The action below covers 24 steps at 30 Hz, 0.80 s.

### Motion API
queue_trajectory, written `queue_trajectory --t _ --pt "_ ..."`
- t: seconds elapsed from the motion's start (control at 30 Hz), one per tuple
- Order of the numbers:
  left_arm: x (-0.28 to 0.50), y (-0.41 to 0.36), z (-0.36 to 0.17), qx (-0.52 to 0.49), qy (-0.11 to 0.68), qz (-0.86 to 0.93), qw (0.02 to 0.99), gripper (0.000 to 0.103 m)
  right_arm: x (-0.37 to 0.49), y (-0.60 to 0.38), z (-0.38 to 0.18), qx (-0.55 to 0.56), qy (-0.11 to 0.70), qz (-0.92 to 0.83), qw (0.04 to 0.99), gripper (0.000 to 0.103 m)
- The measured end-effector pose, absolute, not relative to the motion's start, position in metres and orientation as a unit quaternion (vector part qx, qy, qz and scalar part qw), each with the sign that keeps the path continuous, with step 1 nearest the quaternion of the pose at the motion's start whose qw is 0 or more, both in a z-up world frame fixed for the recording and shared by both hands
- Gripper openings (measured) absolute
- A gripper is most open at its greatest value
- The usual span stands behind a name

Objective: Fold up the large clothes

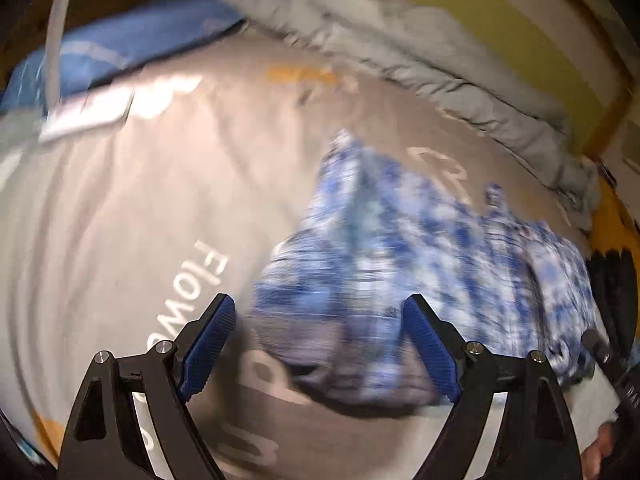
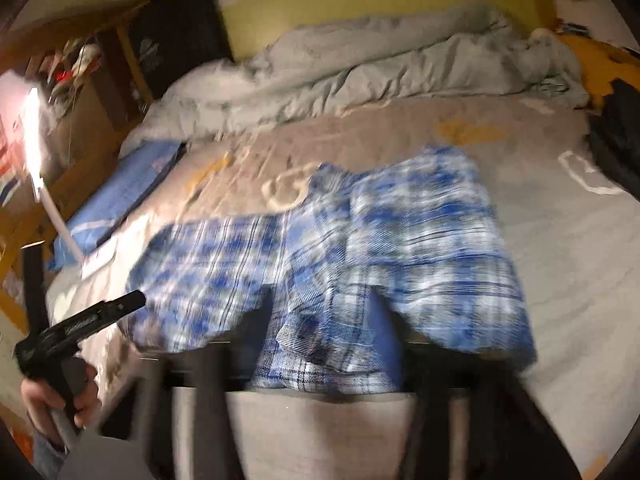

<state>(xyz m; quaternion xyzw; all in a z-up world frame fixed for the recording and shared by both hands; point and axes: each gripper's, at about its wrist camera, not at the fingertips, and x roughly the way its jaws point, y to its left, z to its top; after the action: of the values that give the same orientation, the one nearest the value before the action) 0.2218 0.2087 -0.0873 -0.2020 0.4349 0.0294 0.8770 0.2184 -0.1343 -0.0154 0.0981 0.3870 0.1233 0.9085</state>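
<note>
A blue and white plaid garment (image 2: 360,248) lies bunched on the grey bedsheet (image 2: 580,248); it also shows in the left wrist view (image 1: 420,248), blurred. My left gripper (image 1: 320,340) is open, its blue pads (image 1: 208,344) apart just above the sheet at the garment's near edge, holding nothing. It appears from outside in the right wrist view (image 2: 120,304), at the garment's left end. My right gripper (image 2: 328,332) is blurred, and the garment's near edge drapes over its fingers, hiding the tips.
A crumpled grey duvet (image 2: 360,68) lies along the far side of the bed. A blue pillow (image 2: 120,200) sits at the left, with a white card beside it. Dark clothing (image 2: 616,148) lies at the right edge. A wooden bed frame and a bright lamp (image 2: 34,128) stand left.
</note>
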Motion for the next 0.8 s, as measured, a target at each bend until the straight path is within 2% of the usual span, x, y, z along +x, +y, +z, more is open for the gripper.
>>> queue_trajectory --t 0.23,0.33,0.4,0.47,0.57,0.67,0.73,0.8 --pt "0.228 0.217 -0.100 -0.265 0.431 -0.034 0.862 0.084 0.252 -0.131 -0.065 0.135 0.454 0.151 0.868 0.013" --pt "0.231 0.214 -0.105 -0.249 0.425 -0.008 0.870 0.067 0.255 -0.132 -0.072 0.139 0.458 0.157 0.864 0.013" --pt "0.230 0.208 -0.105 -0.235 0.413 -0.003 0.880 0.063 0.253 -0.132 -0.067 0.133 0.457 0.162 0.864 0.013" --pt "0.228 0.205 -0.103 -0.240 0.402 -0.019 0.883 0.037 0.246 -0.133 -0.059 0.124 0.455 0.167 0.866 0.013" --pt "0.224 0.202 -0.101 -0.255 0.387 -0.035 0.886 0.020 0.232 -0.142 -0.040 0.108 0.435 0.170 0.877 0.017" --pt "0.221 0.193 -0.084 -0.239 0.365 -0.027 0.899 0.016 0.215 -0.168 -0.020 0.091 0.409 0.151 0.895 0.023" --pt "0.220 0.184 -0.064 -0.234 0.347 -0.039 0.907 0.016 0.205 -0.194 -0.008 0.080 0.386 0.113 0.912 0.035" --pt "0.219 0.165 -0.039 -0.214 0.327 -0.059 0.919 0.016 0.200 -0.225 -0.001 0.067 0.368 0.070 0.925 0.038"
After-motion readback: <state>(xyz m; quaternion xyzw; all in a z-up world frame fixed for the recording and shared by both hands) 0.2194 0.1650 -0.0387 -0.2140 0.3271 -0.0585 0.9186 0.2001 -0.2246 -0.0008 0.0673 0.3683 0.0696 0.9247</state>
